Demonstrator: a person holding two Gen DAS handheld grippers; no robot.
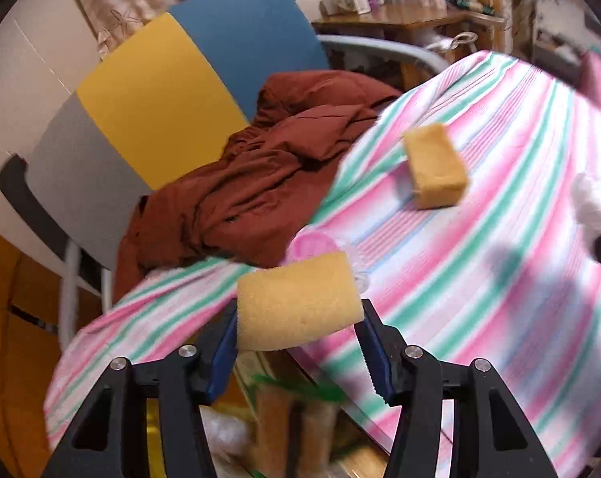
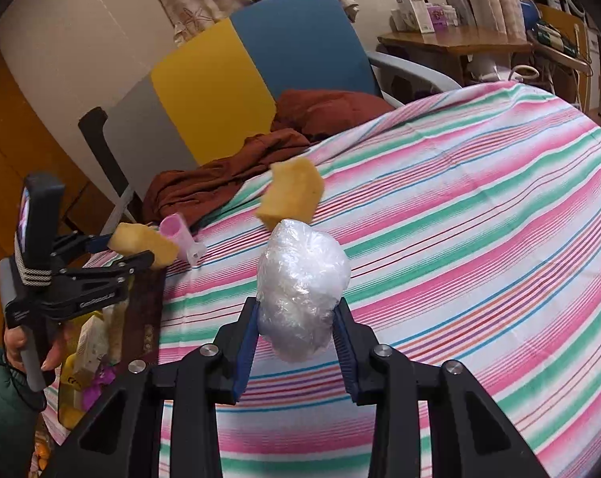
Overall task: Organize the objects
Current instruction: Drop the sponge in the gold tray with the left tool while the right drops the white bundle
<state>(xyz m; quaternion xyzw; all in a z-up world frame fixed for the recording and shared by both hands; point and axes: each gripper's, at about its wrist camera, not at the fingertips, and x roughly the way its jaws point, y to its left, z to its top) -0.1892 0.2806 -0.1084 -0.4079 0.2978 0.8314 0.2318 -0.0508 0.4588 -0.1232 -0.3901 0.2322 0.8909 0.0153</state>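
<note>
Pinching a yellow sponge (image 1: 296, 300) between its blue pads, the left gripper (image 1: 298, 318) holds it above the near-left edge of the striped surface (image 1: 480, 279). Just behind this sponge a pink cup (image 1: 314, 245) lies on its side on the cloth. A second sponge (image 1: 436, 165) sits farther out on the stripes, well apart from the first. The right gripper (image 2: 298, 320) is closed on a crumpled ball of clear plastic (image 2: 302, 290), raised over the middle of the surface, with the second sponge just beyond it in the right wrist view. A rust-brown cloth (image 1: 252, 183) lies heaped at the far left edge, against a chair (image 1: 161, 91) with grey, yellow and blue panels. Below the left edge are blurred packages (image 2: 93, 342).
</note>
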